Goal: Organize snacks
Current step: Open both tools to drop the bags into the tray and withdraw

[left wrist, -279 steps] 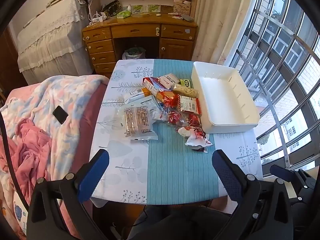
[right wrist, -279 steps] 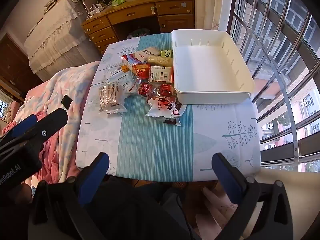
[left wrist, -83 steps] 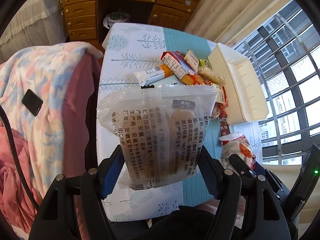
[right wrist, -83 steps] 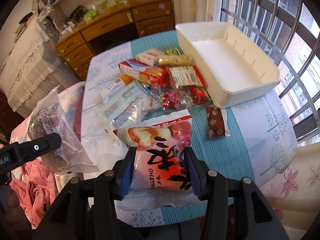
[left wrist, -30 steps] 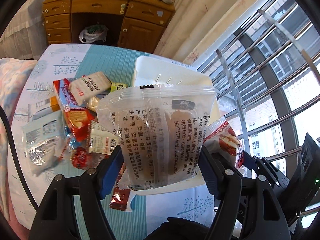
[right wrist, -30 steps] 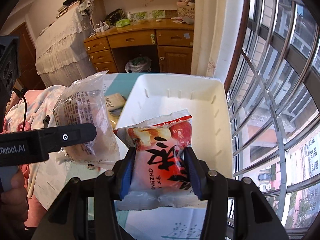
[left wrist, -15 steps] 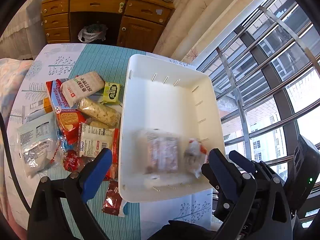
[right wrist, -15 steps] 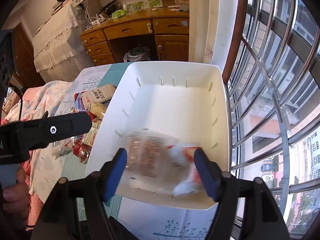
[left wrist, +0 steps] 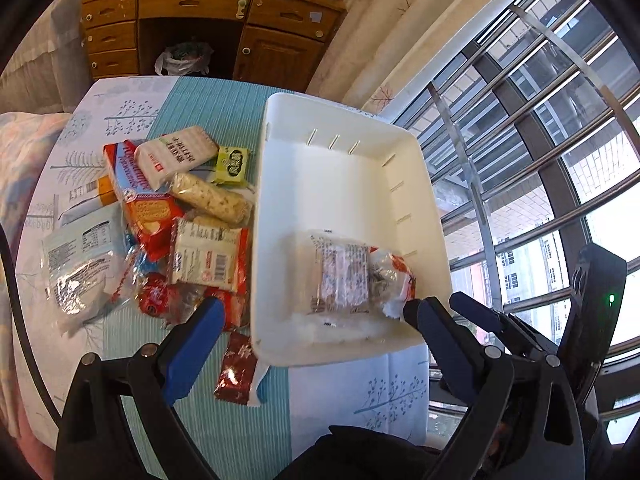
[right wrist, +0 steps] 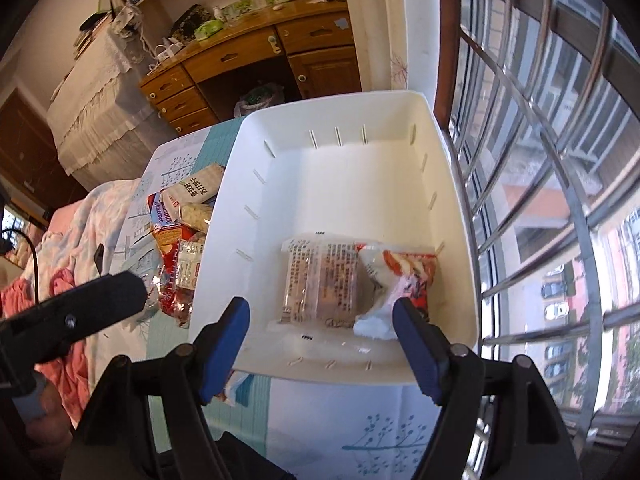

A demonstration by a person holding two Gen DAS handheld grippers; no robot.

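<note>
A white plastic bin (left wrist: 344, 132) (right wrist: 352, 112) stands on the table's right side. In its near end lie a clear cake packet (left wrist: 340, 276) (right wrist: 320, 280) and, beside it on the right, a red-and-white snack bag (left wrist: 394, 276) (right wrist: 404, 280). My left gripper (left wrist: 316, 324) hangs open above the bin's near wall with nothing between its blue pads. My right gripper (right wrist: 322, 320) is open too, over the same near end, holding nothing. Left of the bin lies a heap of snack packets (left wrist: 188, 216) (right wrist: 180, 236).
A small dark red packet (left wrist: 236, 368) lies near the bin's front left corner on the blue striped table runner (left wrist: 216, 100). A wooden desk (left wrist: 208, 28) stands beyond the table. Window bars (left wrist: 540, 128) run along the right, and a pink blanket (right wrist: 68, 256) lies on the left.
Both grippers opened and let go of their packets: the clear cake packet and the red-and-white bag fell into the bin and now lie still at its near end.
</note>
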